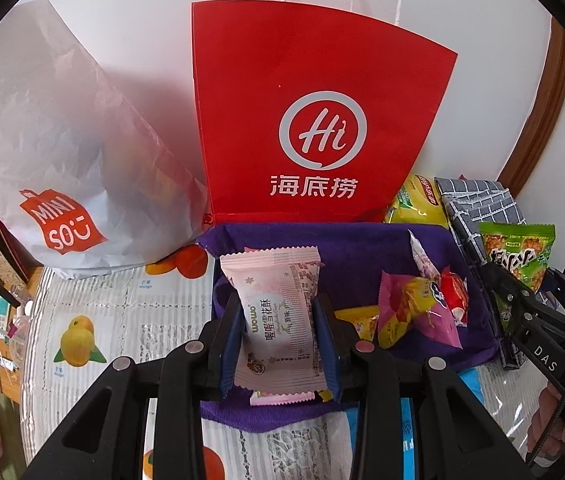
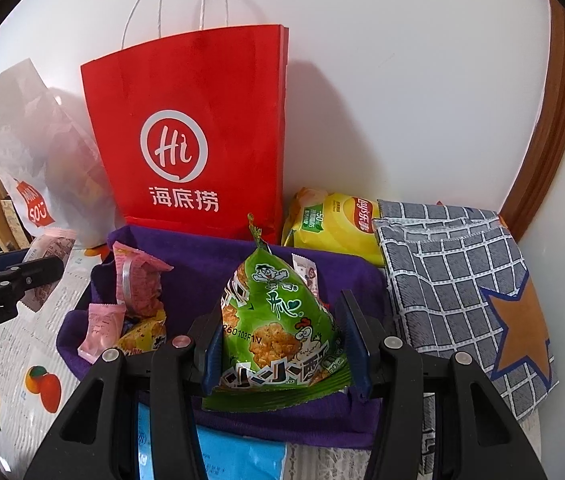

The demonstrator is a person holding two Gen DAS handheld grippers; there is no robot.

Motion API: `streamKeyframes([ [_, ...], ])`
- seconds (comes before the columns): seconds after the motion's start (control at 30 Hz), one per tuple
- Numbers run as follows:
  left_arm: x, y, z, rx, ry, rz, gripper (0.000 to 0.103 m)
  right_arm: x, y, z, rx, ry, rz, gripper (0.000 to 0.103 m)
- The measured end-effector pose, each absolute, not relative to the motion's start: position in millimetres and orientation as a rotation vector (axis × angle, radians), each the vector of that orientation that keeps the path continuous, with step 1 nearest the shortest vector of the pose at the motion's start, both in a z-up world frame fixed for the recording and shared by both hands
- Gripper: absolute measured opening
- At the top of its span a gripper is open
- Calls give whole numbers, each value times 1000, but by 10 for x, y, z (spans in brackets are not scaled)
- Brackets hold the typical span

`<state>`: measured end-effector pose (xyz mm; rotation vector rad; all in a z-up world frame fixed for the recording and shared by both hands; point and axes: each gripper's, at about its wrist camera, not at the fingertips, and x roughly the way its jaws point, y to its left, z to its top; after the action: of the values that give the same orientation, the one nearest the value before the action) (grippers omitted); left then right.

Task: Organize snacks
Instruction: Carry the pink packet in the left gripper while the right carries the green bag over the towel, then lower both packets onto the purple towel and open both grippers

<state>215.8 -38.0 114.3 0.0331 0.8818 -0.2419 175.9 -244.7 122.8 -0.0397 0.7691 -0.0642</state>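
Left tool [image 1: 278, 344] is clamped on a pink nougat packet [image 1: 278, 320], pinched across its width so it stands upright over the purple basket [image 1: 346, 248]. Right tool [image 2: 282, 344] grips a green cracker bag [image 2: 282, 328] low down by its sides, the pointed top free, poised over the same basket. Both look ready for a drop! Inside already lie a yellow-and-pink packet [image 1: 414, 312] and small pink sweets [image 2: 102, 328], crowding the left part; the middle and right show bare purple, the better landing spot, I'd judge. A red paper bag [image 2: 190, 140] stands right behind the rim, a checked cloth [image 2: 462, 272] hugs the right side, yellow crisps [image 2: 342, 224] sit behind. On the worktop [image 1: 122, 320], the tools sit close, so lowering together risks a bump.
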Motion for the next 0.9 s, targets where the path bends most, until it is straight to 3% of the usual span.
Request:
streamKeyframes([
  [0.9, 2488, -532, 769, 43, 946, -260, 33, 2155, -2510, 775, -30, 836, -39, 50],
])
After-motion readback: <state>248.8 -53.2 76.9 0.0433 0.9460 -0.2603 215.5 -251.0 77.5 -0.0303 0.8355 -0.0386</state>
